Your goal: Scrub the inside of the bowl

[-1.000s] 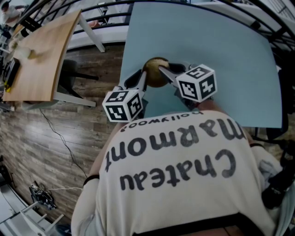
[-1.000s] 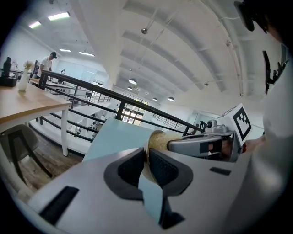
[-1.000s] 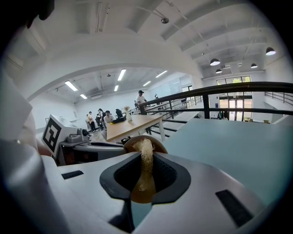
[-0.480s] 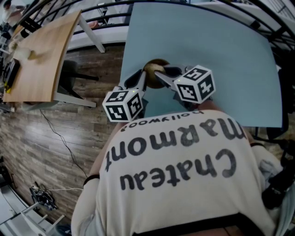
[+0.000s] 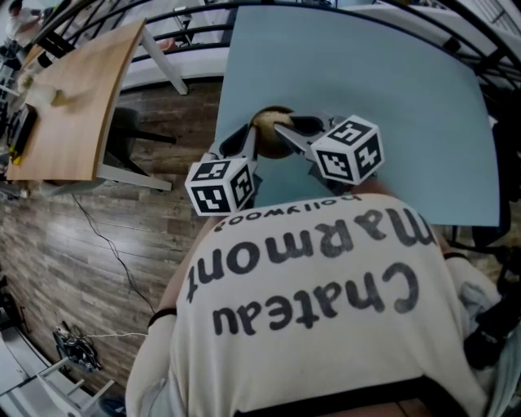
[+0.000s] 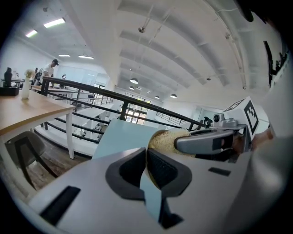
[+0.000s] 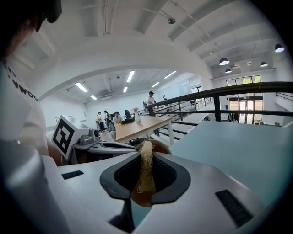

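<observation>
A brown bowl (image 5: 270, 118) stands near the left edge of the light blue table (image 5: 366, 65). My left gripper (image 5: 250, 140) is at its left side, and its jaws have just been closing with the bowl's thin rim (image 6: 149, 145) between the pads. They now pinch that rim. My right gripper (image 5: 278, 129) reaches in from the right and is shut on a pale fibrous scrubber (image 7: 146, 162), pressed into the bowl (image 7: 161, 147). In the left gripper view the scrubber (image 6: 170, 137) fills the bowl under the right gripper (image 6: 206, 140).
A wooden table (image 5: 73, 98) and a dark chair (image 5: 122, 130) stand on the plank floor to the left. A black railing (image 5: 187, 20) runs behind the blue table. A cable (image 5: 98, 236) trails over the floor. People sit far off (image 7: 114, 118).
The right gripper's tip has slid a little leftward across the bowl with the scrubber. The left gripper has stayed at the bowl's rim.
</observation>
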`<state>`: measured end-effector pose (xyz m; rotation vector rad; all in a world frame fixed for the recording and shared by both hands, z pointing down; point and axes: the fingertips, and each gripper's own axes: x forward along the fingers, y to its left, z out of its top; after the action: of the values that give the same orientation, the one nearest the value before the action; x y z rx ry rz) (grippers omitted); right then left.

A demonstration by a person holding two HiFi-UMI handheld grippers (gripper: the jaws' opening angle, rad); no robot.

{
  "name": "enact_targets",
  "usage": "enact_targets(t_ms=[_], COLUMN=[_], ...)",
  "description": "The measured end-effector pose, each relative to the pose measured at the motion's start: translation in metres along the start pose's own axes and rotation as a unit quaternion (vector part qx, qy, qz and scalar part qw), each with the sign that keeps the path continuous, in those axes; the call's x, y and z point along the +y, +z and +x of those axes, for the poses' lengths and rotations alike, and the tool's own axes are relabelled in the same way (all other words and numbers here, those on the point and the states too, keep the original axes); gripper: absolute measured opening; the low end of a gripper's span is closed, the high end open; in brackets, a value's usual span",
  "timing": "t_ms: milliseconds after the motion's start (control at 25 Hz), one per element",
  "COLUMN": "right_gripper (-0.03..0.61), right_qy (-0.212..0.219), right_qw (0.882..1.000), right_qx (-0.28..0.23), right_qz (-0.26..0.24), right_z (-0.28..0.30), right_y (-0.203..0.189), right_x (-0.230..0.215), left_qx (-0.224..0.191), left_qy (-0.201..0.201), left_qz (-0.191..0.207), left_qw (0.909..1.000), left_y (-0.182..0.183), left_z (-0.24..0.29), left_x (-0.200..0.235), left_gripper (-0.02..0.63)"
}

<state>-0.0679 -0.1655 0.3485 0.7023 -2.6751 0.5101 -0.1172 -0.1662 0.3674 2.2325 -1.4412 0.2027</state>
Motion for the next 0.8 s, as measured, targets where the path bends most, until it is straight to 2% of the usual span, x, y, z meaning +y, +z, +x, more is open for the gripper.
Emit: enact_targets(t_ms=[280, 800], right_gripper=[0.066, 0.066], right_qy=[-0.026, -0.055], right_qw=[1.0, 0.996], right_qx=[-0.009, -0.018], right_qz=[0.014, 0.061], right_z=[-0.001, -0.006], right_y=[0.002, -0.003], right_x=[-0.013, -0.033], left_qx=[0.007, -0.001], left_qy=[0.005, 0.002], left_qz=[0.027, 0.035], left_qw=[0.9996, 0.9994], left_y=[0.0, 0.004], left_z=[0.001, 0.0], left_x=[0.0, -0.002], left_gripper=[0.018, 0.021])
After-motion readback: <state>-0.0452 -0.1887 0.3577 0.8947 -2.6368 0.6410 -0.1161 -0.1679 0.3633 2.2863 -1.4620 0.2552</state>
